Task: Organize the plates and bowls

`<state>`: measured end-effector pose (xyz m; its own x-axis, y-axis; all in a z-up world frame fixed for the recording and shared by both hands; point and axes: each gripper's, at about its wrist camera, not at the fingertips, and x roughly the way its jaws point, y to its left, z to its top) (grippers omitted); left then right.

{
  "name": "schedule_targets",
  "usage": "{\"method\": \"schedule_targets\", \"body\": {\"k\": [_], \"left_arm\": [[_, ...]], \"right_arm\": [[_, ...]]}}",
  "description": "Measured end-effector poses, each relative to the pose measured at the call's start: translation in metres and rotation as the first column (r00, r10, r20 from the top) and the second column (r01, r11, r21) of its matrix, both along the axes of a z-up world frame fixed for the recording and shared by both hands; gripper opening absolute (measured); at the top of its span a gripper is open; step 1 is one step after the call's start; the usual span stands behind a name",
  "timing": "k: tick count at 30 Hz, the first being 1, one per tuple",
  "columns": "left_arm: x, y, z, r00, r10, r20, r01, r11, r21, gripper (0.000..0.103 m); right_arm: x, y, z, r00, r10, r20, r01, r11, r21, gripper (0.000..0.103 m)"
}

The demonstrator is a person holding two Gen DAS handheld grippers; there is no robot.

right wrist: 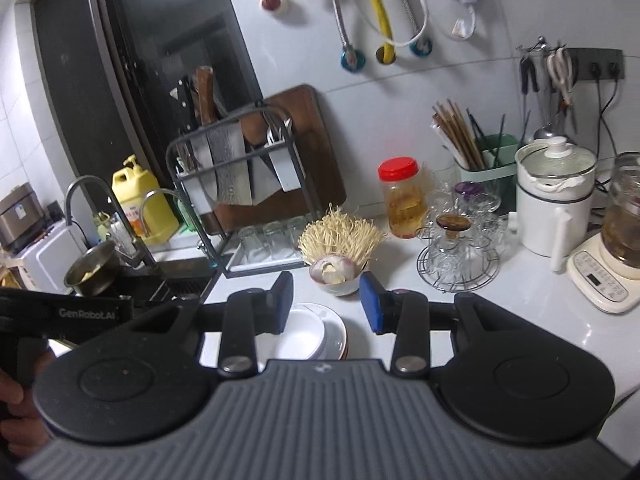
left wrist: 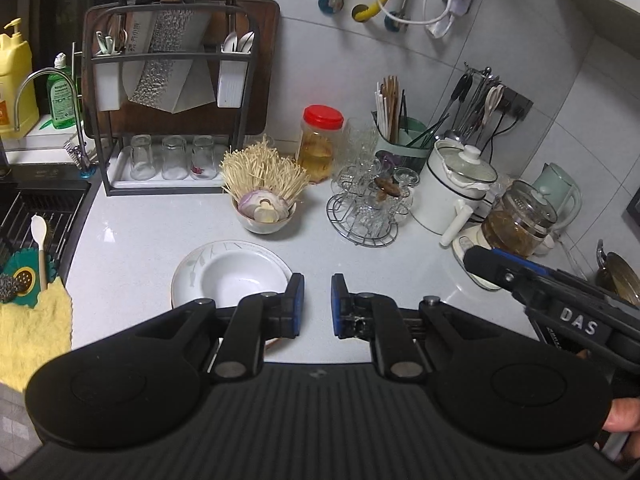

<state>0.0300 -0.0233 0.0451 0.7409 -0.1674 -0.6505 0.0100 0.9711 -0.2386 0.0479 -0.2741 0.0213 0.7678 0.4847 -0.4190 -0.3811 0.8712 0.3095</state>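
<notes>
The left gripper [left wrist: 317, 305] hangs above the counter [left wrist: 360, 272] with its jaws drawn close and nothing between them. The right gripper [right wrist: 326, 302] stands part open, also empty.

Just ahead of both, near the counter's front edge, sits the white plate [left wrist: 230, 276]. The right wrist view suggests more than one dish stacked there, though the rims are half hidden by the fingers. Behind the plate, close but apart, is the small bowl [left wrist: 265, 216], filled with sliced onion and a tuft of thin mushrooms.

Both hands are free, so this looks like a pause between placements. The next move probably calls for choosing another dish, likely the bowl, and gripping its rim without tipping the food.

The plate lies flat, hollow upward. Being round, it has no long axis. The bowl stands upright, mouth up.
</notes>
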Motion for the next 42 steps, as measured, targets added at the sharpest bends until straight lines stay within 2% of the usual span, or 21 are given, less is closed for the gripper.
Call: {"method": "schedule_targets", "body": {"k": [4,6,9,15,21,22,23,25,33,36,39,42], "left_arm": [[-0.020,-0.008,-0.001,1.000,0.003,0.003,-0.003,1.000,0.005,0.016],[-0.029,-0.012,-0.004,1.000,0.008,-0.001,-0.008,1.000,0.013,0.028],[-0.045,-0.015,-0.008,1.000,0.018,0.002,-0.018,0.999,0.030,0.039],[-0.076,-0.017,-0.018,0.999,0.052,-0.001,-0.052,0.998,0.036,0.052],[-0.103,-0.025,-0.027,0.998,0.062,-0.010,-0.061,0.997,0.049,0.056],[-0.107,-0.026,-0.028,0.998,0.061,-0.011,-0.060,0.997,0.048,0.056],[-0.111,-0.026,-0.030,0.998,0.061,-0.011,-0.061,0.997,0.046,0.058],[-0.119,-0.027,-0.032,0.998,0.069,-0.015,-0.068,0.997,0.046,0.063],[-0.140,-0.031,-0.037,0.996,0.090,-0.009,-0.089,0.994,0.055,0.088],[-0.144,-0.035,-0.039,0.995,0.097,-0.016,-0.095,0.993,0.074,0.092],[-0.147,-0.037,-0.040,0.995,0.103,-0.018,-0.101,0.991,0.085,0.095],[-0.149,-0.039,-0.040,0.994,0.109,-0.017,-0.107,0.989,0.103,0.097]], "right_arm": [[-0.025,-0.008,0.003,1.000,0.000,0.020,0.000,1.000,-0.015,0.041],[-0.035,-0.012,0.002,1.000,-0.002,0.014,0.003,1.000,-0.015,0.041],[-0.046,-0.018,-0.003,1.000,-0.014,-0.003,0.014,1.000,-0.011,0.041],[-0.070,-0.026,-0.010,0.999,-0.026,-0.018,0.025,0.999,-0.038,0.041],[-0.090,-0.029,-0.017,0.999,-0.017,-0.035,0.015,0.999,-0.045,0.041],[-0.092,-0.030,-0.018,0.999,-0.018,-0.036,0.016,0.999,-0.047,0.044],[-0.095,-0.030,-0.020,0.999,-0.017,-0.036,0.016,0.999,-0.047,0.063],[-0.101,-0.031,-0.023,0.999,-0.027,-0.023,0.025,0.999,-0.046,0.084],[-0.114,-0.037,-0.031,0.999,-0.026,-0.044,0.023,0.997,-0.071,0.083],[-0.117,-0.041,-0.032,0.998,-0.033,-0.050,0.029,0.997,-0.068,0.083],[-0.119,-0.045,-0.033,0.997,-0.048,-0.055,0.044,0.997,-0.062,0.093],[-0.120,-0.046,-0.035,0.997,-0.058,-0.054,0.055,0.997,-0.061,0.093]]}}
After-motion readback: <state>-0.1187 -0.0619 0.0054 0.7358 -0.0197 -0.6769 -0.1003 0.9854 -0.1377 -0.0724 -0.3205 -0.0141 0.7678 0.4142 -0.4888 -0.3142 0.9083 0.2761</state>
